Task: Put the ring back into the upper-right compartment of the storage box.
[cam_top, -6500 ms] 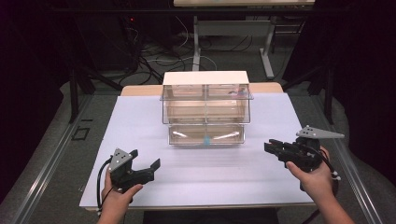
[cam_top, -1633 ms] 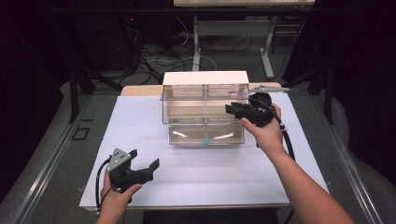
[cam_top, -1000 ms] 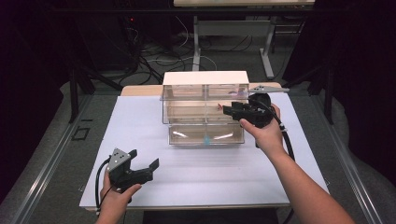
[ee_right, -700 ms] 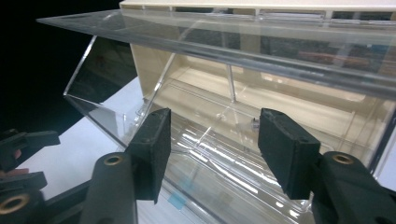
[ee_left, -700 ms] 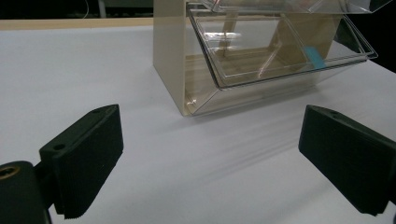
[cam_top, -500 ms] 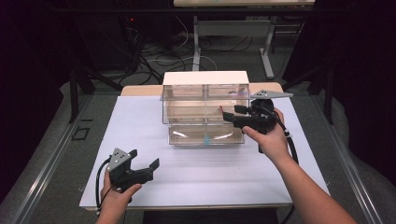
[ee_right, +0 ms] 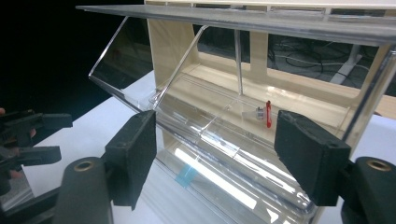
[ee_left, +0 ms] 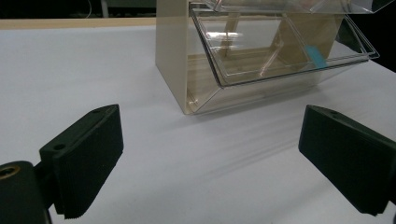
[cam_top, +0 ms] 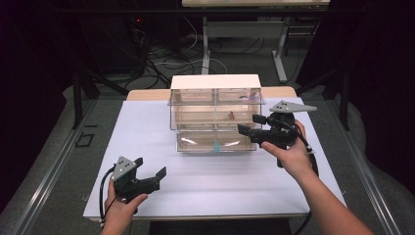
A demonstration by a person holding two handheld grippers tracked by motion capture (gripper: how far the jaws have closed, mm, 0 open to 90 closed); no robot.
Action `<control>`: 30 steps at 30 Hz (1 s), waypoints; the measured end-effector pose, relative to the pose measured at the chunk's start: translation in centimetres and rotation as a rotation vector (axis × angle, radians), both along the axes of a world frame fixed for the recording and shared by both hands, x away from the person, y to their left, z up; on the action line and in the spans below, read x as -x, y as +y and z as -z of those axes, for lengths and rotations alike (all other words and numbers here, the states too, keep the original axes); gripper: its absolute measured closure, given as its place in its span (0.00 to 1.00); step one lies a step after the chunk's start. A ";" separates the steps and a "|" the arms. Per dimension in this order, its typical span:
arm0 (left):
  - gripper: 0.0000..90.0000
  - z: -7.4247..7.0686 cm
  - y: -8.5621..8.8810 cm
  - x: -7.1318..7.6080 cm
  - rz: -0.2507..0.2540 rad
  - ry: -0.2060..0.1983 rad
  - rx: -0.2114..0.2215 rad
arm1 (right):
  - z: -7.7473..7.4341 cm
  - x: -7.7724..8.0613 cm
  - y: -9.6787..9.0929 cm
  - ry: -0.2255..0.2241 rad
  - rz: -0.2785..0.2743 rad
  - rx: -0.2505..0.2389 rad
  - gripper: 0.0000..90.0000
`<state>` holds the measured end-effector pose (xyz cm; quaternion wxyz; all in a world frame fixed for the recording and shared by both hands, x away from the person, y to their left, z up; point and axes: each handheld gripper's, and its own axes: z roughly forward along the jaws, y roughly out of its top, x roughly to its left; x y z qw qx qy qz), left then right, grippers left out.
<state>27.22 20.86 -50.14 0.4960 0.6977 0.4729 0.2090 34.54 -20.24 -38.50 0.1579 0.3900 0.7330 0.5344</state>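
The right gripper (cam_top: pixel 248 125) has just been opening its jaws, with nothing between them. In the frames approx a second back it sat pressed up at the right end of the clear bin rack (cam_top: pixel 215 110), by the middle tier; now it's backed off a little toward the near right and the pads stand apart. My read: it has just let go of the middle bin (ee_right: pixel 224 116) after tipping it out or dropping something in, so that step looks done and the hand is free for the next one.

In the right gripper view the two black pads (ee_right: pixel 133 154) frame the tilted middle bin without touching it. A small red item (ee_right: pixel 268 113) lies on the bin's floor, beyond the jaws and nearer the right-hand pad. It's too small to identify — maybe a clip or a pin. From the high view it shows as a red speck (cam_top: pixel 232 115) in the rack's middle tier, just left of the gripper tips.

The bottom bin (cam_top: pixel 215 142) also hangs open toward the near side, w/ a small blue tab (cam_top: pixel 216 146) at its front.

The left gripper (cam_top: pixel 149 176) hasn't budged — near-left on the white table (cam_top: pixel 147 127), jaws wide, nothing in them, well apart from the rack.
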 end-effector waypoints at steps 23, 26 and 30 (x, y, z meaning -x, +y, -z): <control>0.07 0.0 0.0 0.0 -0.001 0.003 -0.002 | 1.5 3.1 -3.6 -0.042 0.052 0.052 0.16; 0.07 0.0 0.0 0.0 -0.002 0.003 -0.001 | 2.2 3.0 -4.5 -0.040 0.078 0.067 0.16; 0.07 0.1 -0.1 0.0 -0.003 0.004 -0.003 | 3.2 2.8 -5.4 -0.037 0.112 0.095 0.15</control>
